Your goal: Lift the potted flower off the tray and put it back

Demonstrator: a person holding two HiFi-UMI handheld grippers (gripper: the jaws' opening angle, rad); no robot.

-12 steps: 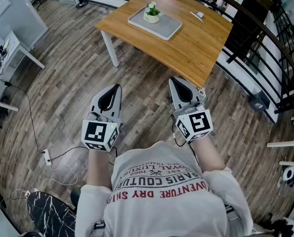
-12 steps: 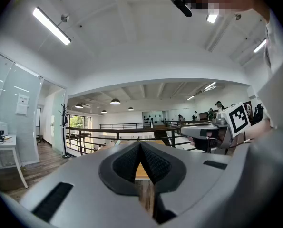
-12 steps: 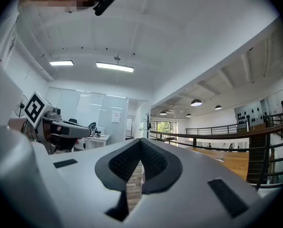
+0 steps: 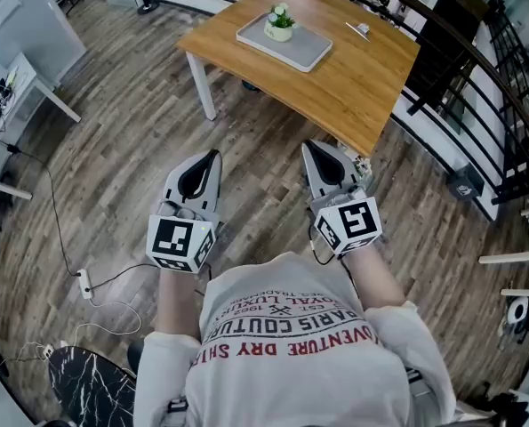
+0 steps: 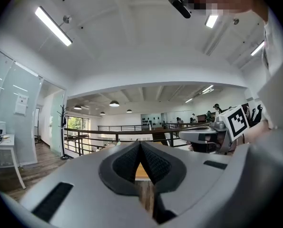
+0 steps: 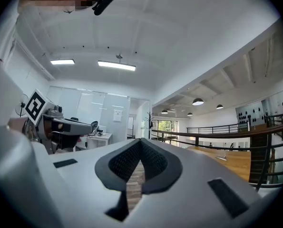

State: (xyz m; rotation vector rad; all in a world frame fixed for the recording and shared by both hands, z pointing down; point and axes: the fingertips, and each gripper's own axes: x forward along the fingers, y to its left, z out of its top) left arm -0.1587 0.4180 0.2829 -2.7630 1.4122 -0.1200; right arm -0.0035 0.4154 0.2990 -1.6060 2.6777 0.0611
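Note:
A small potted flower (image 4: 280,22) in a pale pot stands on a grey tray (image 4: 304,47) on the wooden table (image 4: 353,78), far ahead in the head view. My left gripper (image 4: 212,156) and right gripper (image 4: 308,146) are held level over the floor, well short of the table. Both are shut with nothing between the jaws. In the left gripper view my left gripper (image 5: 140,144) has its tips together, and the right gripper's marker cube (image 5: 236,121) shows at the right. In the right gripper view my right gripper (image 6: 140,141) is likewise shut, with the table (image 6: 236,159) at the right.
Wood plank floor lies between me and the table. A black railing (image 4: 477,78) runs behind and right of the table. A white desk (image 4: 24,87) stands at the left, cables and a power strip (image 4: 84,283) lie on the floor at lower left. A small object (image 4: 360,29) lies on the table's far side.
The table with tray and flower has shifted slightly up and right in the head view. Both grippers keep their pose and stay shut.

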